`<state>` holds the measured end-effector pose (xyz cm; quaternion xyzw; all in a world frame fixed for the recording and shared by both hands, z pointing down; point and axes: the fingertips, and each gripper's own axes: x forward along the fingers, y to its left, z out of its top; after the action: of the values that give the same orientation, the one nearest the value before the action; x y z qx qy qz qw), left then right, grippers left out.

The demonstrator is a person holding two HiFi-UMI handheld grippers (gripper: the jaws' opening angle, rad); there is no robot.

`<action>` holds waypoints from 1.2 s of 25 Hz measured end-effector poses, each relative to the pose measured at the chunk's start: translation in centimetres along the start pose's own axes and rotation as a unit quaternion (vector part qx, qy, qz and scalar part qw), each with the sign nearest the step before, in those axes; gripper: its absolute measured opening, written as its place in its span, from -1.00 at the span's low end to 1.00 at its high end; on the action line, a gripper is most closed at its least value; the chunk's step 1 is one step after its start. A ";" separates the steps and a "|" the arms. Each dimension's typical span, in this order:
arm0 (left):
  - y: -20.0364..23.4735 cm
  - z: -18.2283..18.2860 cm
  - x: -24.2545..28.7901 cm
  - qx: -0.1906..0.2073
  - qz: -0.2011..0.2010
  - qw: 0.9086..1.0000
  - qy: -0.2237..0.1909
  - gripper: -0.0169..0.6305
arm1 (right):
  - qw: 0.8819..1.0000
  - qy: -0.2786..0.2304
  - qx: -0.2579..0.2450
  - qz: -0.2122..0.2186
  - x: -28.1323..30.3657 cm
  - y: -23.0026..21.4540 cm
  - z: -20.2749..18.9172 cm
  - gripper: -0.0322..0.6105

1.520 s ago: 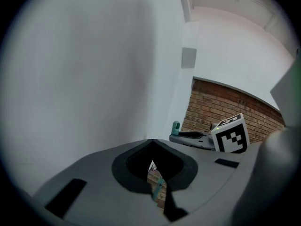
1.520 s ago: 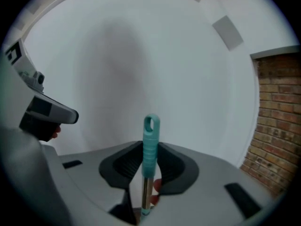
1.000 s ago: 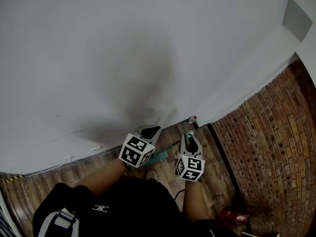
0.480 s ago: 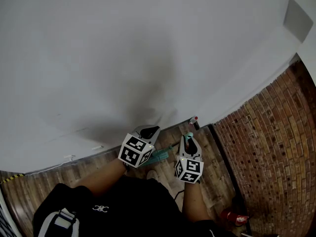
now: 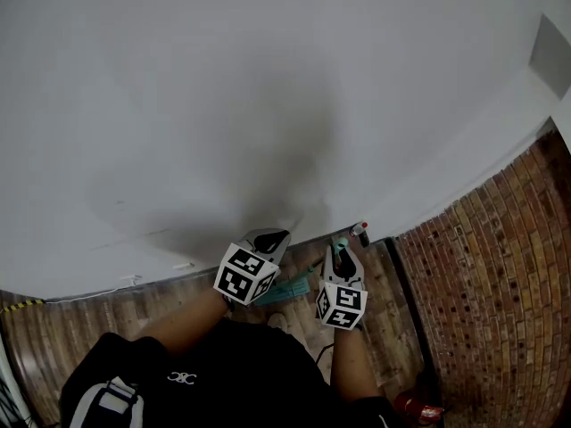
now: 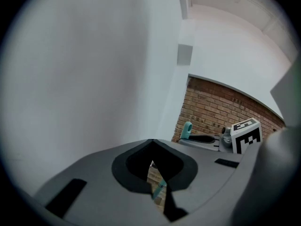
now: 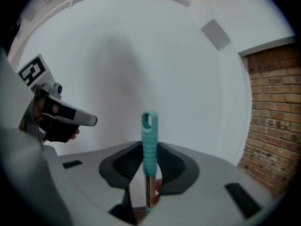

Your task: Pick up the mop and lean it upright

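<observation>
You're holding the mop [image 7: 149,131] upright at lower centre of frame, R gripper [image 7: 150,149] pinching its handle, L gripper [image 6: 151,145] jaws pressed together on nothing, so next you're prob. tipping its top onto the wall [image 5: 268,105] before letting go.

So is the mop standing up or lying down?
Standing up. Its teal handle points up between the right gripper's closed jaws, with the mop head down below.
</observation>
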<state>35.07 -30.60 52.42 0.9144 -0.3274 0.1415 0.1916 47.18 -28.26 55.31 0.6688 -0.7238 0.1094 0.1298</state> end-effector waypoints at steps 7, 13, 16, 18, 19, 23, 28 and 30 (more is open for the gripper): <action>2.7 -0.1 -1.9 -0.015 0.040 0.999 -0.009 -0.96 | 0.999 0.008 -0.020 0.044 4.8 3.1 0.4 -0.56; 4.4 -0.3 -3.6 -0.019 0.068 0.997 -0.015 -0.96 | 0.997 0.020 -0.029 0.069 9.2 5.3 0.9 -0.56; 5.1 -0.3 -4.2 -0.022 0.080 0.996 -0.017 -0.96 | 0.996 0.030 -0.032 0.076 11.4 6.1 1.2 -0.56; 5.4 -0.3 -4.5 -0.024 0.085 0.996 -0.018 -0.96 | 0.995 0.037 -0.034 0.082 12.6 6.7 1.3 -0.56; 5.6 -0.4 -4.7 -0.025 0.088 0.996 -0.018 -0.96 | 0.995 0.040 -0.035 0.085 13.2 7.0 1.3 -0.56; 5.9 -0.5 -5.4 -0.031 0.094 0.995 -0.023 -0.96 | 0.994 0.047 -0.042 0.093 14.2 8.1 1.2 -0.56; 6.7 -0.9 -5.9 -0.043 0.098 0.994 -0.024 -0.96 | 0.992 0.059 -0.011 0.110 14.7 8.4 0.8 -0.53; 6.4 -1.1 -5.9 -0.048 0.097 0.994 -0.023 -0.96 | 0.991 0.063 -0.008 0.117 14.8 8.4 0.6 -0.52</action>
<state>26.37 -31.43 52.78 0.8712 -0.4249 0.1230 0.2128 37.74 -41.65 59.85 0.5701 -0.7883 0.1600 0.1672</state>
